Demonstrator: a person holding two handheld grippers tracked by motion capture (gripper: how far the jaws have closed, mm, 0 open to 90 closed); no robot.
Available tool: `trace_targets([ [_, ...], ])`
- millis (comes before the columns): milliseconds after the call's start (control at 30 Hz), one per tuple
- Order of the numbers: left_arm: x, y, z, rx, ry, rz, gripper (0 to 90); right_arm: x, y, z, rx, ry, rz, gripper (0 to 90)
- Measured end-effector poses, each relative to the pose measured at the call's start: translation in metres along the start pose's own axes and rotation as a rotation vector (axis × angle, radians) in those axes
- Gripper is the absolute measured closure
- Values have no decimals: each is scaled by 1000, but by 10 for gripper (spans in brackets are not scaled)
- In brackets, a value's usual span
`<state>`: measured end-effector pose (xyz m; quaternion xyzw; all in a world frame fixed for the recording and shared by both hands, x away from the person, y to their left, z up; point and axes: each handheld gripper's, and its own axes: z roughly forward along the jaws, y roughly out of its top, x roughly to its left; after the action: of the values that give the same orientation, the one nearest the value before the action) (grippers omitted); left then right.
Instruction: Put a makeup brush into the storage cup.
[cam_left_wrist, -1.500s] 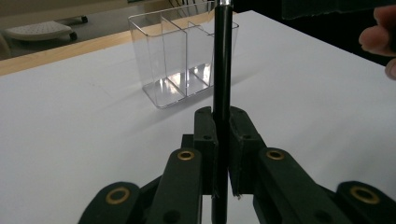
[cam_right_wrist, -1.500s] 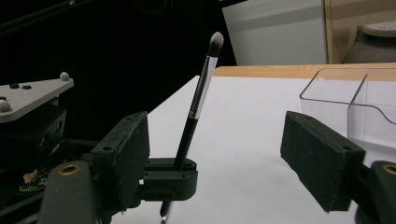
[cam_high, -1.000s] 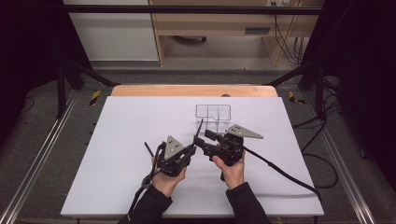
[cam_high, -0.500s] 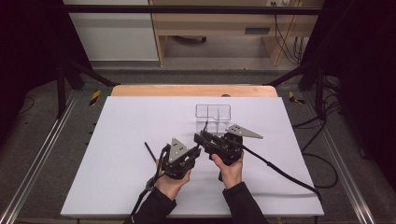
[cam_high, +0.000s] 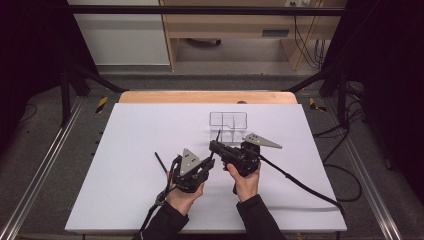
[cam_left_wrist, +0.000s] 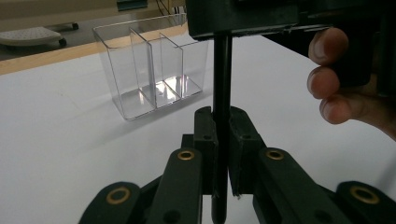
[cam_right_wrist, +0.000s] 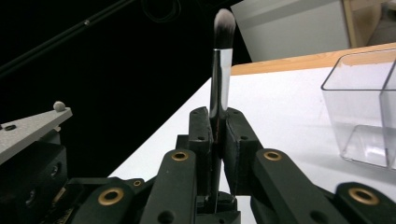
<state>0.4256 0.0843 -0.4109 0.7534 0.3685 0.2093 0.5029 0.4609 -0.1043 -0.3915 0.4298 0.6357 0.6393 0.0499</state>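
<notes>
step: brush handover, mid-air above counter (cam_high: 125, 150) | left tool (cam_left_wrist: 219, 121) clamped on brush (cam_right_wrist: 219, 60) | right tool (cam_right_wrist: 215, 122) jaws have just closed on it | next: left lets go, right carries to clear organizer (cam_high: 228, 124)

The makeup brush (cam_right_wrist: 219, 74) I'm working with is slim, with a black handle (cam_left_wrist: 221, 74), a shiny silver ferrule and a soft tuft of pale bristles darkening toward the base. It hangs above the white table, slanting between my two grippers just in front of the clear organizer (cam_high: 228, 126). My left gripper (cam_high: 209, 162) pinches the black handle near its lower end, and my right gripper (cam_high: 216, 145), whose jaws have just been closing, now clamps it higher up by the ferrule, bristles pointing away from me.
</notes>
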Motion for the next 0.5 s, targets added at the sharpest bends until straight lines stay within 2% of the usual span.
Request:
trace_targets([
  [333,1,1,-1,2,-21,11,817,1,0,-2,1,18,-9,840],
  [367,2,2,-1,8,-37,15,793,1,0,-2,-1,20,-12,840],
  [467,5,3,-1,24,-51,35,698,1,1,-2,-7,13,-21,840],
  [500,6,3,-2,25,-44,44,680,0,2,-3,-8,9,-26,840],
])
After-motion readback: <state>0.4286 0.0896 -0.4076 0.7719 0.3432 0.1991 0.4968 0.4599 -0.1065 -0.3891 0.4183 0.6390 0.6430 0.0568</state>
